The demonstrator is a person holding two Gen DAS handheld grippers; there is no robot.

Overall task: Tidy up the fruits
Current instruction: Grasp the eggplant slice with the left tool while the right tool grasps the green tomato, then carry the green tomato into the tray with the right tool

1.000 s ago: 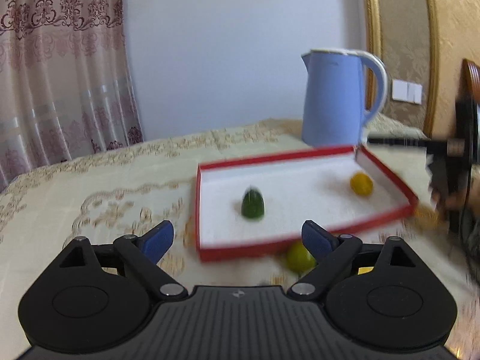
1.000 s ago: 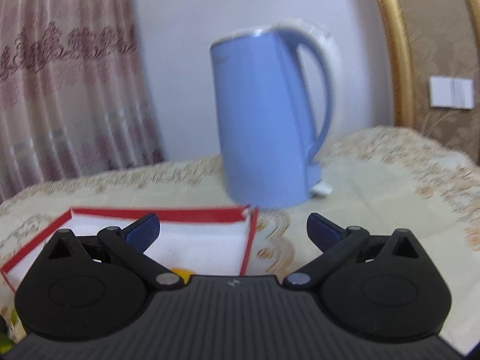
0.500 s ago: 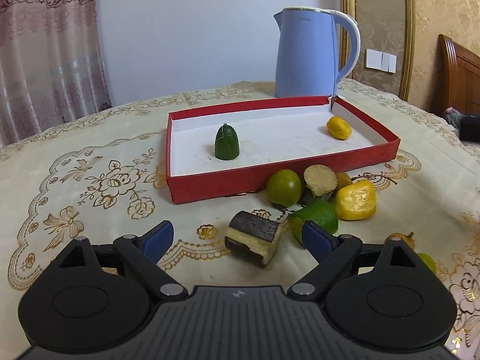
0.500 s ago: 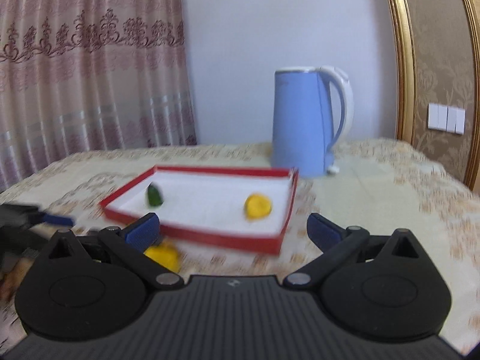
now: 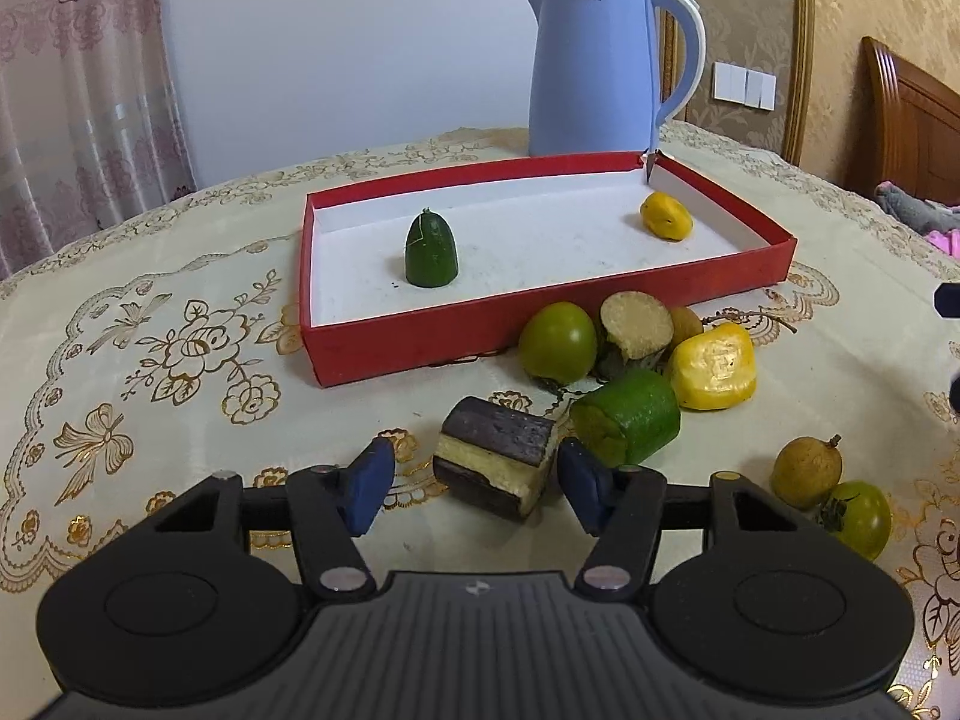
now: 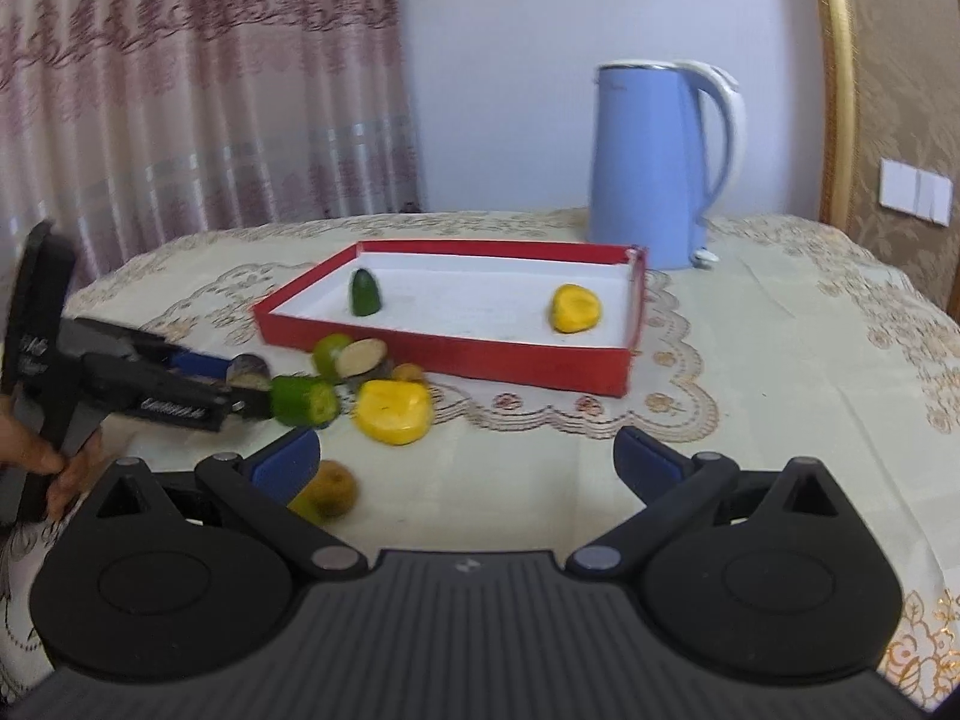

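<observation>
Left wrist view: left gripper [image 5: 471, 489] jaws have just been closing around the eggplant chunk [image 5: 495, 456]; right pad looks to touch it, left pad shows a gap, so not yet gripped. Best to centre it, squeeze evenly, lift clear of the green chunk [image 5: 627, 423] just beside. Right gripper [image 6: 465, 462] hangs released, empty. Farther back, the red tray [image 5: 420, 345] holds two pieces.

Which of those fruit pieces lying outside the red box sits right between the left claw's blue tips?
The dark purple chunk with a pale cut face; the closing left gripper brackets it, the rest lie beyond.
</observation>
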